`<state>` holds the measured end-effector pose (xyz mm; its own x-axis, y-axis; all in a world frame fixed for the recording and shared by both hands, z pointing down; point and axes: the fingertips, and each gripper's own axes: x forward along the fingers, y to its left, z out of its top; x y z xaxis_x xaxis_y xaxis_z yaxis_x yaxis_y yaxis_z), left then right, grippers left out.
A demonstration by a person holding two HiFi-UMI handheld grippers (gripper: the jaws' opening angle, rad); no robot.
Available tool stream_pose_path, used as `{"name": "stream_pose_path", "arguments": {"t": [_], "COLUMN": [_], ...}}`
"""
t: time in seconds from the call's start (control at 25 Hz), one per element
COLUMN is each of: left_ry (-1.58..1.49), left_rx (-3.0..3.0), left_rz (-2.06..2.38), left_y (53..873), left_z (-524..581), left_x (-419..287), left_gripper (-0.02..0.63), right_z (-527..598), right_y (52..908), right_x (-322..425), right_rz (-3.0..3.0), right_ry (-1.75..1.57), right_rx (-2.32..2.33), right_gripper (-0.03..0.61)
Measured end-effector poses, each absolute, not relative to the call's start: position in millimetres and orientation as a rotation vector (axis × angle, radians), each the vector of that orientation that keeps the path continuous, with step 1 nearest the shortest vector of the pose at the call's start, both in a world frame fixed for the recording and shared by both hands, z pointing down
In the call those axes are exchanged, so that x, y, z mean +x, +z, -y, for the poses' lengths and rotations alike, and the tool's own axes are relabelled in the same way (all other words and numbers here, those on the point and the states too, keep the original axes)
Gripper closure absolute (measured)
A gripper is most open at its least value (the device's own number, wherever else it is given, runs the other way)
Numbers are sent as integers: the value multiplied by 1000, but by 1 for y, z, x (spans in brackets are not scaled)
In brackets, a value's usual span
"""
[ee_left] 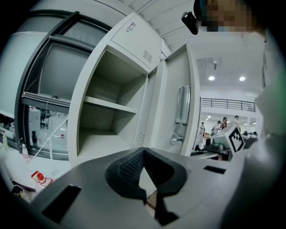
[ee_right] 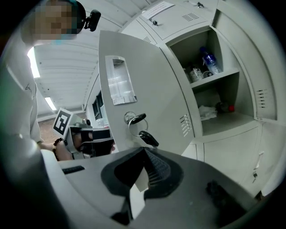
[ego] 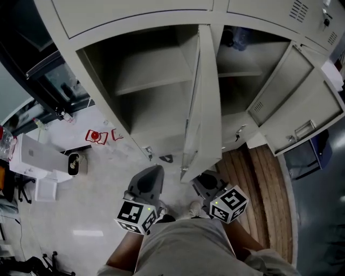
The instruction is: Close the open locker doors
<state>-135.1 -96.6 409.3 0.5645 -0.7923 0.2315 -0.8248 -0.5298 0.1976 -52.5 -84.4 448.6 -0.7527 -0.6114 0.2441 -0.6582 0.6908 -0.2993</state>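
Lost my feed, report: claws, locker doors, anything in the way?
Left claw, right claw shut, empty. Middle door and right door wide open. Keys hang in middle door; nothing seen blocking.

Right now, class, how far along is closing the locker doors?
Done: only the upper grey metal locker doors are shut. In hand: nothing; the left gripper and right gripper hang low, jaws together, empty, touching no door. Left: the middle grey door with keys in its lock and the right grey door both stand wide open.
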Motion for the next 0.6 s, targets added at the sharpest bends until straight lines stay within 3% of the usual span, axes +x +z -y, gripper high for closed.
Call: {"name": "stream_pose_path", "arguments": {"t": [0.6], "left_ry": [159], "left_rx": [2502], "left_rz": [1344], "left_y": [413], "left_z": [106], "left_x": [-194], "left_gripper": [598], "right_z": [101], "right_y": [448], "right_x": [-113], "right_rz": [2784], "right_ry": [552], "right_rx": [1023], "right_gripper": [551]}}
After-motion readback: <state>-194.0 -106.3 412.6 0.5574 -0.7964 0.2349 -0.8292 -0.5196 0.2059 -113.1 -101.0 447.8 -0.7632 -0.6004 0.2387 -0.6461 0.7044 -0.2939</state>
